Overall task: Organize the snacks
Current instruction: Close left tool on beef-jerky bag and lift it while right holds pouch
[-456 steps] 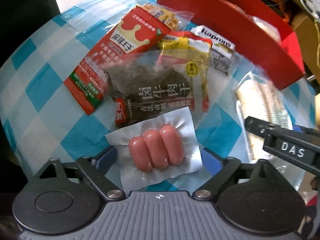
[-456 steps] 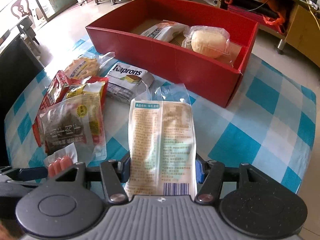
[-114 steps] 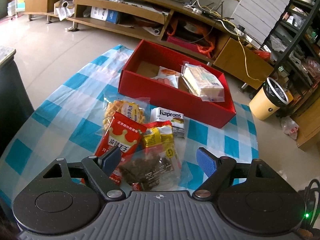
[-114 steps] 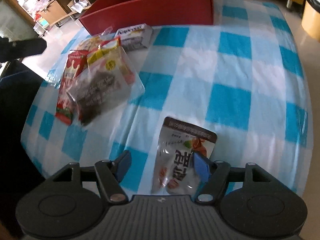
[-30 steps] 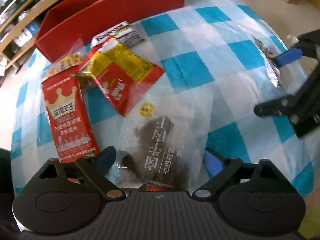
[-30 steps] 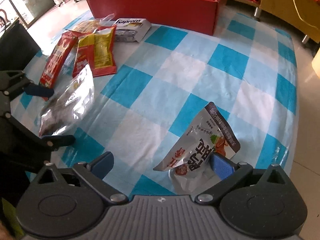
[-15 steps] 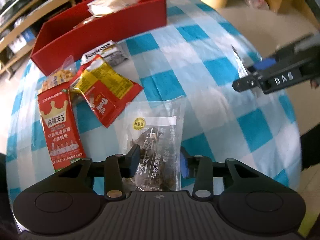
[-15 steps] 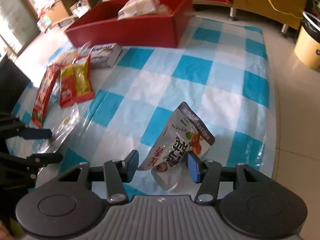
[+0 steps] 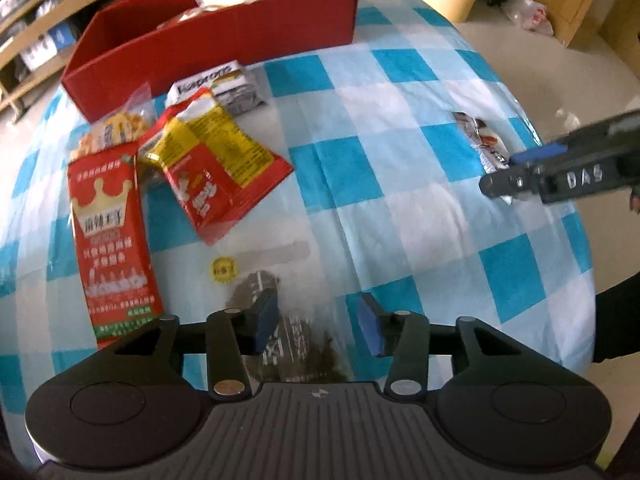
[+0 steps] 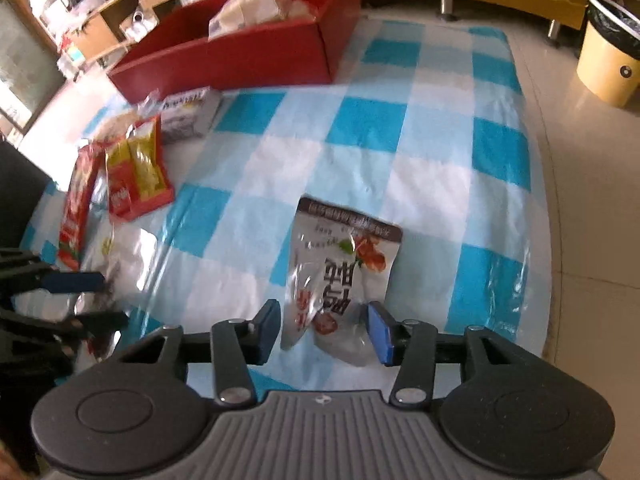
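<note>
A clear bag of dark beef jerky (image 9: 296,332) sits between the blue pads of my left gripper (image 9: 318,320), low over the checked tablecloth. The pads touch its crumpled sides while the jaws ease open slightly. My right gripper (image 10: 324,328) holds the lower end of a white pouch with red fruit print (image 10: 344,256); its jaws are also opening a little. The left wrist view shows the right gripper (image 9: 500,174) and the pouch (image 9: 478,136) near the table's right edge. The red box (image 9: 224,44) at the back holds wrapped snacks.
Left of the jerky lie a red crown packet (image 9: 112,232), a yellow-and-red packet (image 9: 216,160), a Kaprons box (image 9: 224,88) and a waffle bag (image 9: 116,128). A yellow bin (image 10: 608,56) stands on the floor beyond the table's right edge (image 10: 536,200).
A second ago both grippers stood wide open around their bags; both then closed onto them. Since half a second ago the pads stand slightly wider and the right gripper has rolled.
</note>
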Available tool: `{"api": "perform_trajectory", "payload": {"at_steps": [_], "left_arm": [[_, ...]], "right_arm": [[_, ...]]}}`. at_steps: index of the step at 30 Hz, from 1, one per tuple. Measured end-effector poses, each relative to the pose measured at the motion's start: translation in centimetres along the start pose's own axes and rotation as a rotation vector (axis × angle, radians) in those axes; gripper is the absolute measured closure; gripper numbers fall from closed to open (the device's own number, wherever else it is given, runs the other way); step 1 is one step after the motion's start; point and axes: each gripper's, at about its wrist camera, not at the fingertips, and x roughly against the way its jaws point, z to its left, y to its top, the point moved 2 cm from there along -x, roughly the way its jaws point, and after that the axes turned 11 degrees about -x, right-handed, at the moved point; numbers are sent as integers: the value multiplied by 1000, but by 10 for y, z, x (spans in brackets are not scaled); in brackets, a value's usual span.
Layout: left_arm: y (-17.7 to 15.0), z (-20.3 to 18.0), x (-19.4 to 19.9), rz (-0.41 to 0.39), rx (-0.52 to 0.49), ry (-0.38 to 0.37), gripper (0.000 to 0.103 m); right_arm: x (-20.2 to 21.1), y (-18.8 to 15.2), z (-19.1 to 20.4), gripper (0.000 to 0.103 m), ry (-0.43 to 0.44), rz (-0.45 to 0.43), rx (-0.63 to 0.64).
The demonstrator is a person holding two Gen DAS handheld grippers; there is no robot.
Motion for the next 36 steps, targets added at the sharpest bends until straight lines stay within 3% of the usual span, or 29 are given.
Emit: {"api": "perform_trajectory", "payload": {"at_steps": [1, 4, 6, 8, 10, 12, 14, 16, 18, 23, 28, 32, 36], "left_arm": [[0, 0, 0, 1, 1, 4, 32], [-1, 4, 3, -7, 17, -2, 27], [-3, 8, 4, -10, 37, -7, 16], [-5, 11, 4, -2, 43, 1, 14], [-7, 13, 3, 6, 44, 5, 14], [-9, 15, 1, 17, 52, 10, 14], [-13, 18, -1, 32, 60, 14, 14], [-16, 21, -3, 43, 70, 14, 14], [-19, 24, -4, 51, 76, 9, 11], [-25, 25, -12, 95, 78, -13, 7], [-24, 17, -17, 99, 23, 38, 5], [-19, 12, -10, 66, 13, 62, 23], [-18, 20, 0, 45, 76, 60, 35]], "right_arm": [[2, 2, -2, 44, 8, -6, -22], [8, 8, -9, 42, 31, -33, -69], [7, 11, -8, 25, 19, -32, -55], [-6, 11, -4, 25, -25, 4, -23], [-16, 12, 3, 13, -43, 19, 14], [-19, 10, 11, 13, -57, 17, 51], [-21, 6, 19, 16, -89, 3, 90], [-22, -1, 28, 32, -133, -22, 153], [-17, -6, 32, 49, -108, -44, 204], [-12, -2, 28, 52, -41, -35, 181], [-8, -3, 29, 52, -20, -39, 177], [0, 0, 29, 52, -4, -64, 162], [5, 3, 30, 52, 14, -77, 161]]}}
